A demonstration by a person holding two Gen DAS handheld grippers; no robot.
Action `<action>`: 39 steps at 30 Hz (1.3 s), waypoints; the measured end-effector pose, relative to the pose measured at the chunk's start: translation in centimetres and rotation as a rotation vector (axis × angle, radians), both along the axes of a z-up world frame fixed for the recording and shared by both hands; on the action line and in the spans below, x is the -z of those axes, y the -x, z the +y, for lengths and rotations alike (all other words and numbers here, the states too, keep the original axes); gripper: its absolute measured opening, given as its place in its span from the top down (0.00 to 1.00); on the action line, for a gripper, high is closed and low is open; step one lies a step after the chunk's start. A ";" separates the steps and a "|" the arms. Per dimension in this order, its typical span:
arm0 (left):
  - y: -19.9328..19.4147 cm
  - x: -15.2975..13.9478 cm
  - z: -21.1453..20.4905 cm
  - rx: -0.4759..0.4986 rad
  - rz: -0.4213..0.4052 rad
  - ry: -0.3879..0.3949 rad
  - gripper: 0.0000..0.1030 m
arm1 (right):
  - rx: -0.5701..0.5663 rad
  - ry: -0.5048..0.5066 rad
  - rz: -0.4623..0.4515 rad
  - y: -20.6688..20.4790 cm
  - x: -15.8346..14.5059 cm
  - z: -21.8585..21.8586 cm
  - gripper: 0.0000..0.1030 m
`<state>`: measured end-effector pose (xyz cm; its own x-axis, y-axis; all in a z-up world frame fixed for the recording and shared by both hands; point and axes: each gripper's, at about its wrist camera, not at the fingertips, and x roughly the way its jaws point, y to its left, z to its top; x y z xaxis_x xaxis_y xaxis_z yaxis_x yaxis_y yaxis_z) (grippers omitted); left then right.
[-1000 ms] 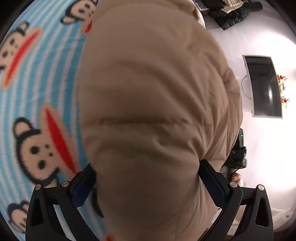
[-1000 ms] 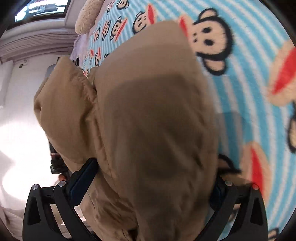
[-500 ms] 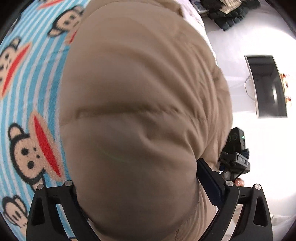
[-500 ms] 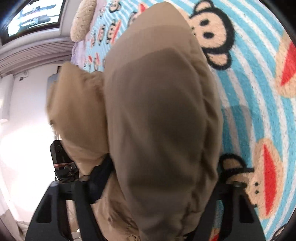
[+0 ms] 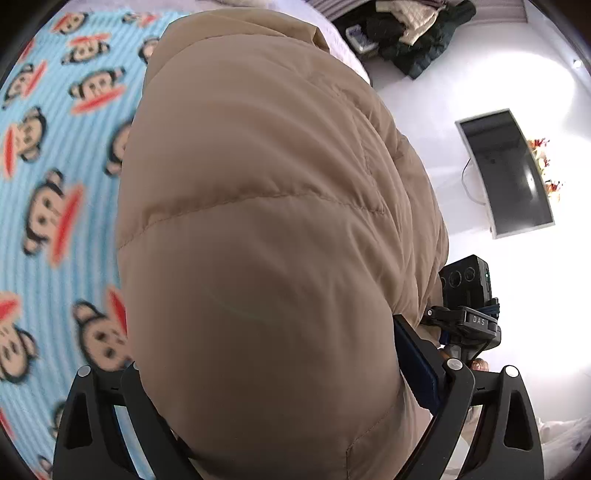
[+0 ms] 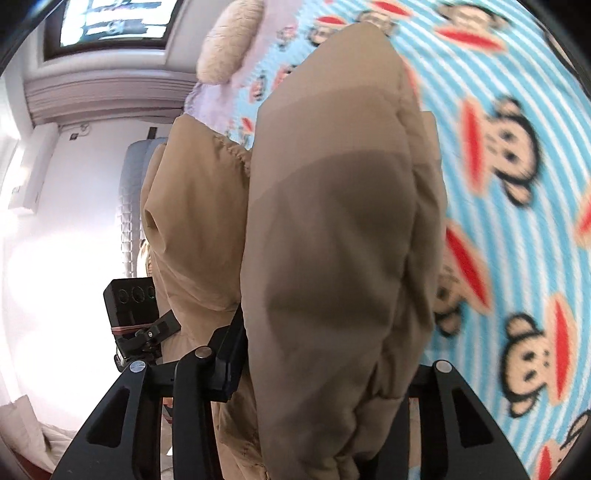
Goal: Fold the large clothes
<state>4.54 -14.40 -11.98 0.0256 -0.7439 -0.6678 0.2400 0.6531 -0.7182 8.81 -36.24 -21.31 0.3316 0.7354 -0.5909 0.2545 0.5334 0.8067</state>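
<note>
A tan puffer jacket (image 5: pixel 266 221) bulges up between the jaws of my left gripper (image 5: pixel 266 354). The jaws are closing, the right pad (image 5: pixel 413 354) presses into the padding, and the left pad is hidden behind the fabric. In the right wrist view the same jacket (image 6: pixel 332 221) fills the gap of my right gripper (image 6: pixel 328 350), whose jaws are closing and squeeze a thick fold. Part of the jacket hangs over the bed's edge. The monkey-print blue striped blanket (image 5: pixel 55 184) lies beneath. Each view shows the other gripper's camera block (image 5: pixel 465 291) (image 6: pixel 129 306) beside the jacket.
A dark screen (image 5: pixel 506 173) and a heap of dark clothes (image 5: pixel 417 33) lie on the white floor beyond the bed. A fluffy cream pillow (image 6: pixel 225 48) sits at the blanket's (image 6: pixel 517 184) far end, below a window (image 6: pixel 114 22).
Both grippers have risen with the jacket, and more blanket shows beside it. The right gripper's jaws have drawn in on the fold; the left jaws narrowed slightly.
</note>
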 end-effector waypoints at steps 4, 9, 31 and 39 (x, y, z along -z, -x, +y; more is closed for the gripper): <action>-3.1 -1.5 3.5 -0.017 -0.038 0.008 0.07 | -0.002 0.010 -0.030 -3.7 -0.4 4.4 0.55; -7.9 -1.5 9.0 -0.040 -0.070 -0.017 0.07 | -0.015 -0.002 -0.055 -7.3 0.6 9.7 0.55; -17.4 11.2 26.4 -0.203 -0.074 -0.053 0.02 | -0.026 -0.006 -0.007 -11.7 10.5 19.0 0.38; -15.9 5.0 27.9 -0.303 -0.252 -0.213 0.04 | 0.073 0.305 -0.111 -5.2 1.2 15.9 0.56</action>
<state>20.44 13.47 -16.97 0.4028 -0.5242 -0.7503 0.1650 0.8479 -0.5038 14.02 -20.32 -22.56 0.4513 0.5020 -0.7378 0.2204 0.7384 0.6373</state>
